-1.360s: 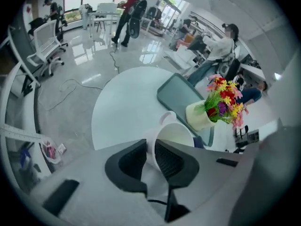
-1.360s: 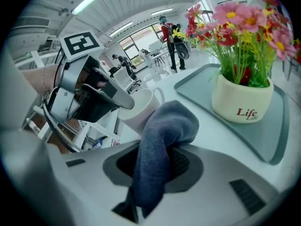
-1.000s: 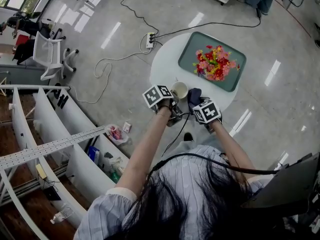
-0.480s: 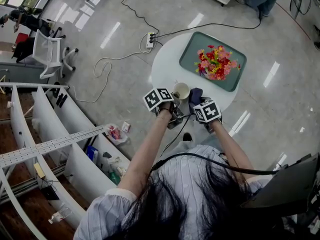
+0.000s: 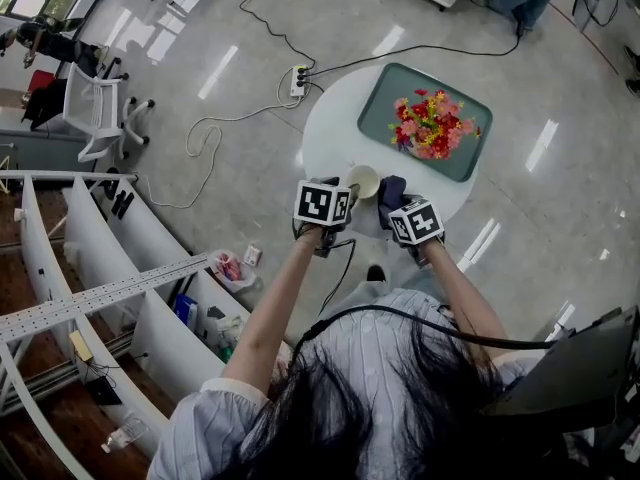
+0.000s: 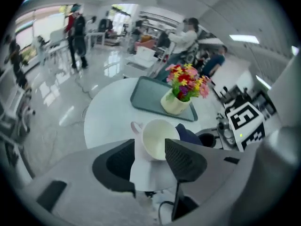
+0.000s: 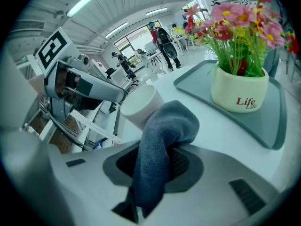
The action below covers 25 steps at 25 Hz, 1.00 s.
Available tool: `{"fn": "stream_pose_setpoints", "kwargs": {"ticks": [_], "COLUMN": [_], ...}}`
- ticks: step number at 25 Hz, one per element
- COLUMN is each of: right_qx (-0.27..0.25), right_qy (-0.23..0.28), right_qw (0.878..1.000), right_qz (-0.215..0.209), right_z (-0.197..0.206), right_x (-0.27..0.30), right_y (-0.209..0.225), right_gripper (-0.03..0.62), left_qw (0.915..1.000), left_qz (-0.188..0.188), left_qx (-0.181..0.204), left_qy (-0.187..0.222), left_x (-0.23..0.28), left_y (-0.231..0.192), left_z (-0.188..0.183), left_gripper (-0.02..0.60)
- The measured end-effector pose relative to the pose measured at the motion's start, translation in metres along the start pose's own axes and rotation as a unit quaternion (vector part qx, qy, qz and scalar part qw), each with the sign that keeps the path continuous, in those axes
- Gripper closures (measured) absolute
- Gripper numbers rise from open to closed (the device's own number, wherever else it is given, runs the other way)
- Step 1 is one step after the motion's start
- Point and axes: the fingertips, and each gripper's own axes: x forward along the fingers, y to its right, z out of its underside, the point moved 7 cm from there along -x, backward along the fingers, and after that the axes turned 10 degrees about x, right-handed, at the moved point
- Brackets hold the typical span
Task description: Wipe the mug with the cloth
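**Q:** quick check, what's each gripper doing, going left to right?

**Me:** Left gripper (image 6: 149, 147) first. Its jaws have just been opening and now stand wide apart. The mug (image 6: 157, 136) shows between the tips, but the pads aren't pressing on it (there's a sliver of white table between the left pad and the mug's side). So nothing's held on that side.

**Q:** and the mug itself?

**Me:** It's upright on the round white table (image 5: 325, 133), near the edge closest to me. It's cream coloured, mouth up, and its handle (image 6: 136, 126) points left in my left gripper view. Just to the right of it is the cloth (image 7: 164, 126), dark blue and bunched up right beside the mug. I can't tell if they actually touch. My right gripper (image 7: 160, 166) is clamped on that cloth, jaws pinched in on it, with a fat fold bulging out past the tips.

**Q:** anything further right?

**Me:** A teal tray (image 5: 470, 163) sits farther back on the table. A cream pot (image 7: 240, 91) of red, pink and yellow flowers (image 5: 430, 123) stands on it, well apart from the mug.
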Motion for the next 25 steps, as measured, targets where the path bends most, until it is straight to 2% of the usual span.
{"fn": "stream_pose_setpoints", "kwargs": {"ticks": [2, 4, 6, 10, 12, 16, 20, 22, 25], "right_qx": [0.002, 0.003, 0.005, 0.005, 0.006, 0.003, 0.002, 0.001, 0.000], "right_qy": [-0.001, -0.004, -0.005, -0.006, -0.007, -0.009, -0.011, -0.013, -0.015], "right_qw": [1.000, 1.000, 1.000, 1.000, 1.000, 1.000, 1.000, 1.000, 1.000], "right_qz": [0.000, -0.001, -0.002, -0.004, -0.005, -0.007, -0.007, -0.006, -0.007], "right_z": [0.001, 0.002, 0.002, 0.003, 0.004, 0.004, 0.003, 0.003, 0.003], "right_x": [0.000, 0.000, 0.000, 0.000, 0.001, 0.001, -0.002, -0.003, -0.003], "right_y": [0.000, 0.000, 0.001, 0.000, 0.000, -0.002, -0.003, -0.002, -0.001], "right_gripper": [0.485, 0.485, 0.485, 0.485, 0.485, 0.485, 0.485, 0.485, 0.485], "left_qw": [0.9940, 0.9775, 0.9535, 0.8916, 0.8655, 0.8231, 0.7800, 0.7635, 0.7430], "left_qz": [0.010, 0.033, 0.054, 0.064, 0.075, 0.099, 0.104, 0.105, 0.105], "left_qx": [0.109, 0.208, 0.294, 0.440, 0.482, 0.539, 0.592, 0.612, 0.638], "left_qy": [-0.006, -0.018, -0.041, -0.088, -0.113, -0.150, -0.175, -0.177, -0.174], "left_x": [-0.002, 0.003, 0.009, 0.022, 0.032, 0.047, 0.056, 0.060, 0.066], "left_y": [0.001, 0.004, 0.008, 0.010, 0.011, 0.012, 0.016, 0.021, 0.028], "left_z": [-0.014, -0.025, -0.034, -0.050, -0.051, -0.052, -0.054, -0.057, -0.060], "left_gripper": [0.392, 0.393, 0.393, 0.393, 0.394, 0.397, 0.400, 0.419, 0.467]}}
